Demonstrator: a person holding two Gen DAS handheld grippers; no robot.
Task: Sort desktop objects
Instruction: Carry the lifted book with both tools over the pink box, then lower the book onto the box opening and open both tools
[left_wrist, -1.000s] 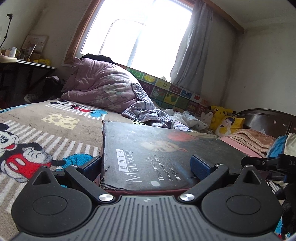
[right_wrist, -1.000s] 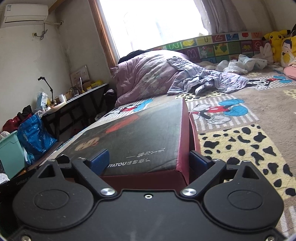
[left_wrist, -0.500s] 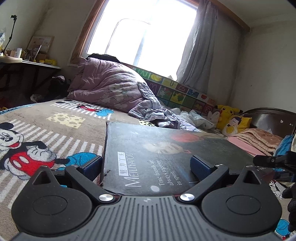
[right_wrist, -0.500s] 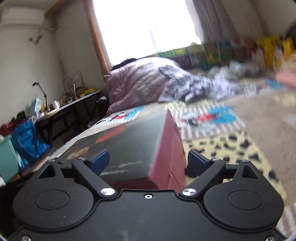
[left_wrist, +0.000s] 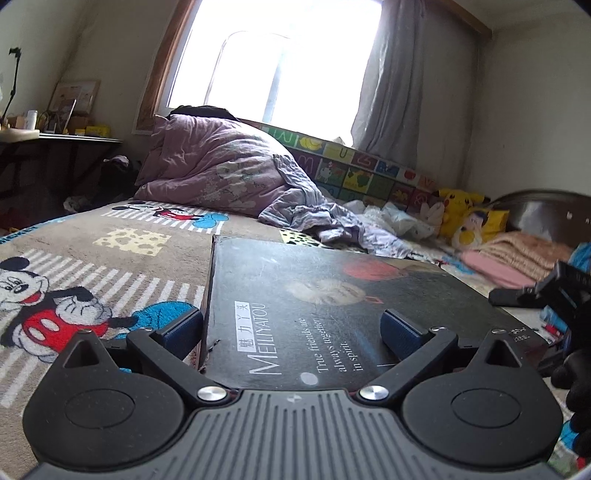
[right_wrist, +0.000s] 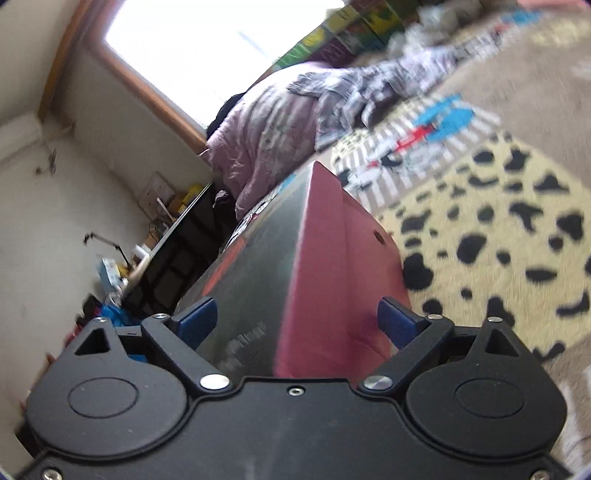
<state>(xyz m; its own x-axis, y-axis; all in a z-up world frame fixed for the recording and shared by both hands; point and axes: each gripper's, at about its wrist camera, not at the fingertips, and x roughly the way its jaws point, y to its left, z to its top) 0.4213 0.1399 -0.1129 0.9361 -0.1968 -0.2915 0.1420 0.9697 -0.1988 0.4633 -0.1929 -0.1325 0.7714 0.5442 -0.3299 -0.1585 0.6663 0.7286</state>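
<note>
One box (left_wrist: 343, 306), dark lid with "MEILIYATOU" print and red sides, is lying on the bed over a Mickey Mouse blanket (left_wrist: 74, 280). Lid is sitting on it; contents not visible.

Left gripper (left_wrist: 291, 332) is standing with jaws wide apart: one blue pad is sitting outside the box's left edge, the other is resting above the lid. No clamping visible.

Right gripper (right_wrist: 295, 321) is rolled sideways, view blurred. Its jaws are spread wide and straddling the box (right_wrist: 325, 266) corner, one pad over the dark lid, the other beside the red side. Whether the pads are touching, cannot tell.

Counted around it: one heaped pink quilt (left_wrist: 214, 173); one crumpled lilac garment (left_wrist: 332, 221); two yellow plush toys (left_wrist: 469, 218) by the headboard; one folded tan blanket (left_wrist: 524, 251); one bench (left_wrist: 59, 138) at far left carrying small items, too small to count.
</note>
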